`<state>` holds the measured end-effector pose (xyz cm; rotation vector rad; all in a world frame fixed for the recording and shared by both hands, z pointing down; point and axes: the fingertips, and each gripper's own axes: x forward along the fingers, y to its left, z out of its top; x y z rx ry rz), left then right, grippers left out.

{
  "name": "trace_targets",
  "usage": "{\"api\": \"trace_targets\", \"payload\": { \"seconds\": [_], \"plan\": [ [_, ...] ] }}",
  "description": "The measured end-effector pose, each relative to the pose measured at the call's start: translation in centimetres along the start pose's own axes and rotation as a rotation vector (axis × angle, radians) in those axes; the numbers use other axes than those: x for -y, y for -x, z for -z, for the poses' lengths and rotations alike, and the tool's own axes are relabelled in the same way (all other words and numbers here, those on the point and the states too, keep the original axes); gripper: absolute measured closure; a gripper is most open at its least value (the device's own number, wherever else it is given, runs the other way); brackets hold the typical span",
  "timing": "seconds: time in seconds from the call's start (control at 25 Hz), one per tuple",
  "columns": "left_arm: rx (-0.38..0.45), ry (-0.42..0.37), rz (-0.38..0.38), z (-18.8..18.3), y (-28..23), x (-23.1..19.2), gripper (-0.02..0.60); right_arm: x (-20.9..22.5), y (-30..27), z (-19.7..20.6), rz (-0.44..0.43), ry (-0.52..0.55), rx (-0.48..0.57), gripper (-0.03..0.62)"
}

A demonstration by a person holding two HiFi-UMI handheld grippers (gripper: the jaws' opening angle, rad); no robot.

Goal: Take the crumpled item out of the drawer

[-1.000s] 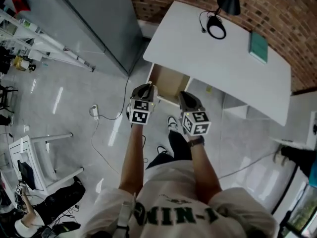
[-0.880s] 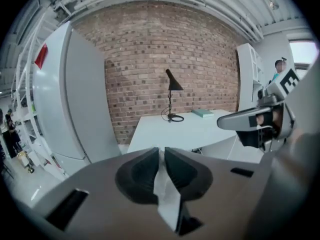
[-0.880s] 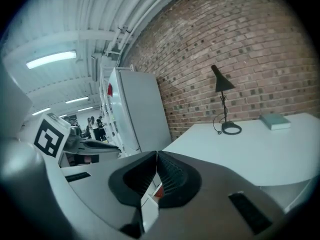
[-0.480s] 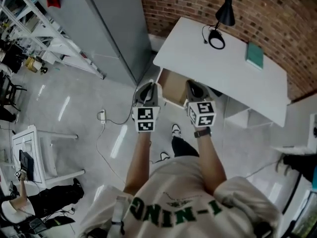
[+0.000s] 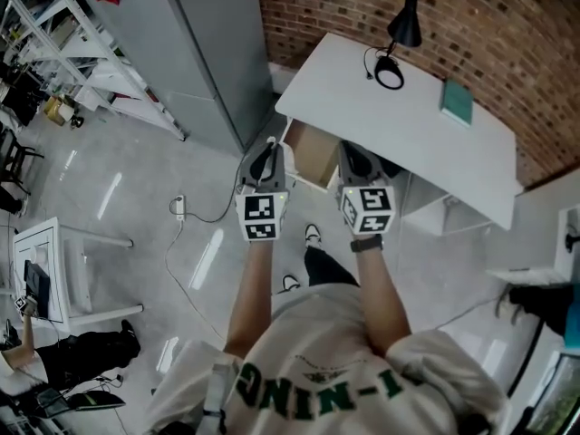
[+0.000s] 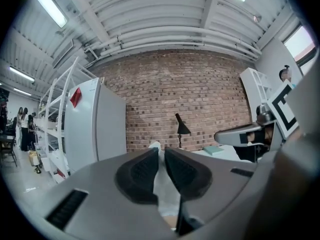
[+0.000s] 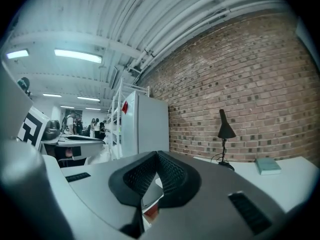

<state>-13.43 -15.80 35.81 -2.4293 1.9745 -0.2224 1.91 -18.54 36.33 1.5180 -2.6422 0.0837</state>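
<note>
Over the open drawer (image 5: 313, 152) under the white desk (image 5: 408, 125) we've got both tools held up level, side by side. The left gripper (image 6: 161, 154) is pinched nearly together, and there's the crumpled item (image 6: 163, 186), white and wrinkled, squeezed between its dark pads and poking out just past the tips. The head view doesn't show it; it's hidden behind the left gripper (image 5: 265, 157). The right gripper (image 7: 157, 156) has its jaws closed tip to tip on nothing.

So it looks like the item is out and clear of the drawer, and now the danger is the grip itself. We judge this stuff light and springy: a narrow pinch on a loose fold could let it slide free on a quick swing, and it'd drop to the floor or back into the drawer. With the right gripper (image 5: 358, 157) closed, there's no ready catch on that side.
</note>
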Motion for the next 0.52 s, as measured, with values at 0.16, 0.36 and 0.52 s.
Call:
{"api": "trace_targets", "payload": {
  "seconds": [0.16,0.36,0.52],
  "plan": [
    [0.003,0.019,0.001,-0.3,0.2,1.2,0.545,1.0,1.0,0.9,0.007,-0.017,-0.009,0.589],
    [-0.018,0.006,-0.02,-0.3,-2.8,1.5,0.545,3.7,-1.8,1.9,-0.02,-0.045,-0.02,0.589],
    [-0.081,0.027,-0.052,1.7,-5.6,1.6,0.545,5.9,-4.4,3.6,-0.068,-0.056,-0.069,0.589]
  ]
}}
